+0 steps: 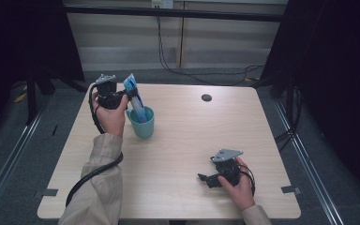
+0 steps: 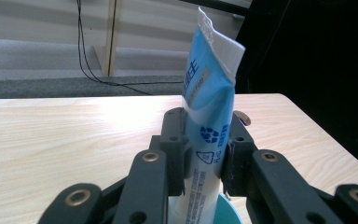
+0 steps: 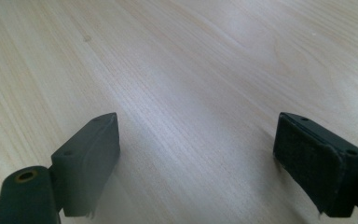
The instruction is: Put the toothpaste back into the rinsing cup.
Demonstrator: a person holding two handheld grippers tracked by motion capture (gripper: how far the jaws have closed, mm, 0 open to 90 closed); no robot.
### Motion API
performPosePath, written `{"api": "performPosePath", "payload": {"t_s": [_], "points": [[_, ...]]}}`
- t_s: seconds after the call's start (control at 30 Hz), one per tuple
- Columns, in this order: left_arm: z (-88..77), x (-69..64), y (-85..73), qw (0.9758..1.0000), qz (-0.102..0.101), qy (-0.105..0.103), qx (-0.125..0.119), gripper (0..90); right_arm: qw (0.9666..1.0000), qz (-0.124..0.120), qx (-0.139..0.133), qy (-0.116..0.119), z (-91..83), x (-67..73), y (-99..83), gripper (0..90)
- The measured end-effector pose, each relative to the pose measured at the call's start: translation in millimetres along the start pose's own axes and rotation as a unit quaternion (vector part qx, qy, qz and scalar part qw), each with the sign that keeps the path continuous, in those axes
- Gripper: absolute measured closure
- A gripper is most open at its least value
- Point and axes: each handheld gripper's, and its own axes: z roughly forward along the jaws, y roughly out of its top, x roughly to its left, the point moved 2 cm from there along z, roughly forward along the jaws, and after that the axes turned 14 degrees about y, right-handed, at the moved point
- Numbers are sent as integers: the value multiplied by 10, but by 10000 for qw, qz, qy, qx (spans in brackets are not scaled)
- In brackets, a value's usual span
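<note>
The wooden table (image 1: 183,154) carries the work, and the step in hand appears to be seating a blue-and-white tube (image 1: 136,98) in the teal cup (image 1: 143,125), which stands at the far left of the table. The left gripper (image 1: 130,95) is clenched on the tube; in the left gripper view the two black jaws press on either side of the tube (image 2: 208,135) at about mid-length, with the crimped flat end tilted upward and the lower end already inside the rim of the cup (image 2: 228,210). In the high view the tube leans, its lower end within the cup and its upper end toward the far left. To do this step well, lower the tube until its lower end rests on the cup floor or wall before relaxing the grip; a release made too high is likely to let the tube tip the light cup. Keep the lean shallow so the tube settles against the rim rather than levering it. Open the jaws slowly and withdraw sideways, away from the cup. The right gripper (image 1: 205,178) lies at the near right of the table, well apart from the cup; its jaws stand released and wide, with bare wood between the pads (image 3: 91,158). It may steady the cup if needed.
</note>
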Motion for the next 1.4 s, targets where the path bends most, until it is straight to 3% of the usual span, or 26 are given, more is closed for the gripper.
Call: {"api": "performPosePath", "payload": {"t_s": [0.7,1.4], "points": [[48,-26,-187,9999,17,92,44,746,10000,-5,0,2,0,-1,0,139],[52,-4,-261,9999,-21,138,-38,739,10000,-3,1,4,0,-1,0,139]]}}
